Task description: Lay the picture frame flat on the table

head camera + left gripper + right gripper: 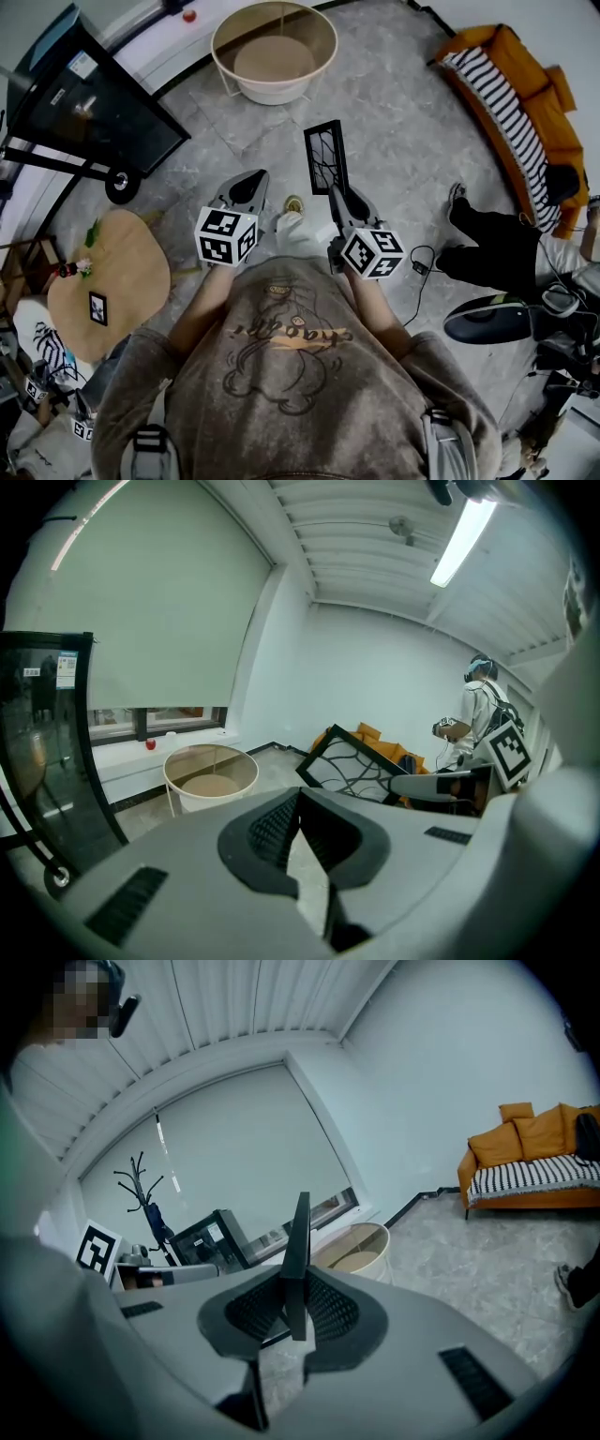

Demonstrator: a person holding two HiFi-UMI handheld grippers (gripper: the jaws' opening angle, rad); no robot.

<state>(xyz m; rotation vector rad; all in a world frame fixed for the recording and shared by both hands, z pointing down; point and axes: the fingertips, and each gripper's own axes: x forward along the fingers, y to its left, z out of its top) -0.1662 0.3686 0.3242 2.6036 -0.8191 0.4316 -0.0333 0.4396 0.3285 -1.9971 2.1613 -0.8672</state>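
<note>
The picture frame is black with a branch-like pattern behind its glass, and it is held upright in the air above the floor. My right gripper is shut on its lower edge. In the right gripper view the frame shows edge-on, pinched between the two pads. The left gripper view shows it tilted, off to the right. My left gripper hangs beside it to the left, apart from the frame, jaws together with nothing between them.
A low wooden table at the left carries a small framed card and flowers. A round white side table stands ahead. A black glass cabinet on wheels is far left, an orange sofa right. Another person's legs lie at right.
</note>
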